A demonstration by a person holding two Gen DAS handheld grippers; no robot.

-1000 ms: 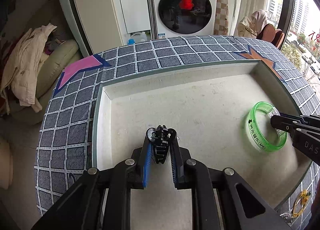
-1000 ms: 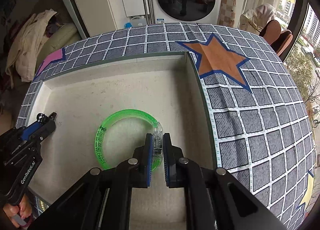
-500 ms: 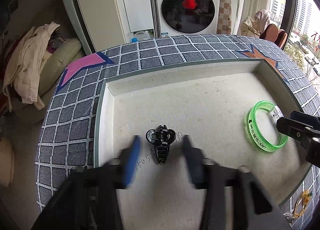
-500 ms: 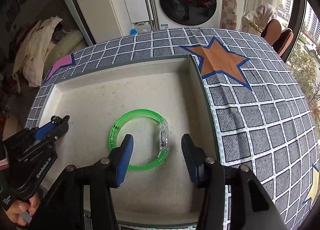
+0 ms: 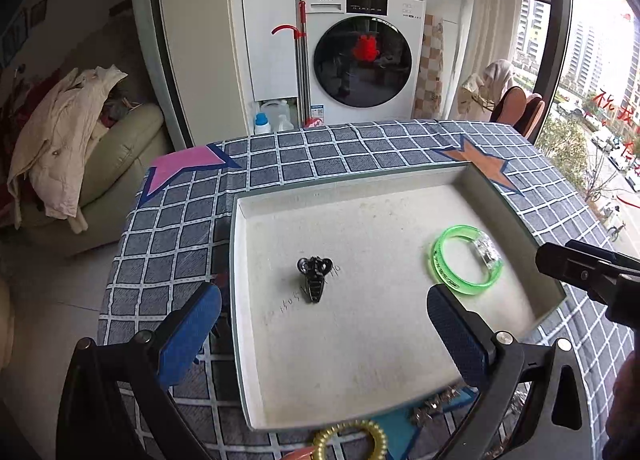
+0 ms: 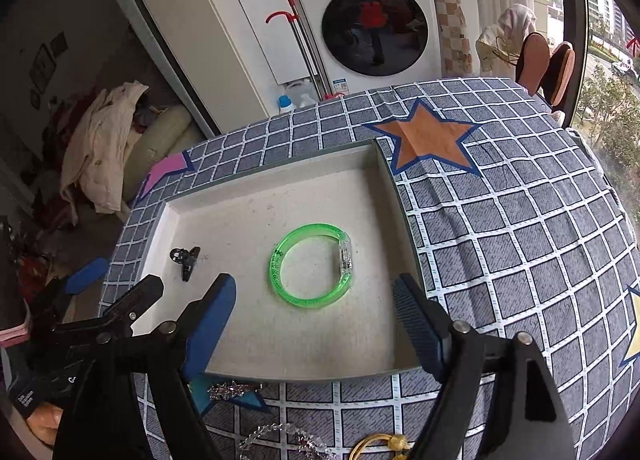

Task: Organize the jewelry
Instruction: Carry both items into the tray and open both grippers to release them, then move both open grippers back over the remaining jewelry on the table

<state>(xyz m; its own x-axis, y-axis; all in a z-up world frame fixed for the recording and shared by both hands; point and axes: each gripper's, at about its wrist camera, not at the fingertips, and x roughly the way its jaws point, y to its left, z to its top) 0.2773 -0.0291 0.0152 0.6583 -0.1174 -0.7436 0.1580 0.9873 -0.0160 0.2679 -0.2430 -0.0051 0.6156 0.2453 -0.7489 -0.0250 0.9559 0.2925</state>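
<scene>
Inspecting from the near edge outward, we find loose pieces on the checked tablecloth [image 6: 520,244] outside the tray: a gold coil hair tie [image 5: 352,438], a silver sparkly piece [image 6: 230,390], a clear beaded strand [image 6: 280,434] and a gold item [image 6: 380,450] that we cannot identify; these, in our judgement, await sorting. Next comes the left gripper [image 5: 320,334]; its jaws are opening, blue pads well apart, nothing between them but bare tray floor; the right gripper [image 6: 314,326] is likewise opening, with nothing pressed by its pads. Beyond them lies the shallow tray [image 5: 360,188]; the black hair claw clip [image 5: 315,278] rests on the floor toward the left wall, and the green bangle [image 6: 312,265] lies flat toward the right wall, the two well apart and free of both tools. Farther off we note a washing machine [image 5: 362,60] and a sofa heaped with clothes [image 5: 60,136]. Risks as we judge them: a wide pad could catch the tray's near rim on the way to the loose pieces and shift the tray; the beaded strand could snag or slip from a shallow pinch; both tools working the same near edge could collide.
</scene>
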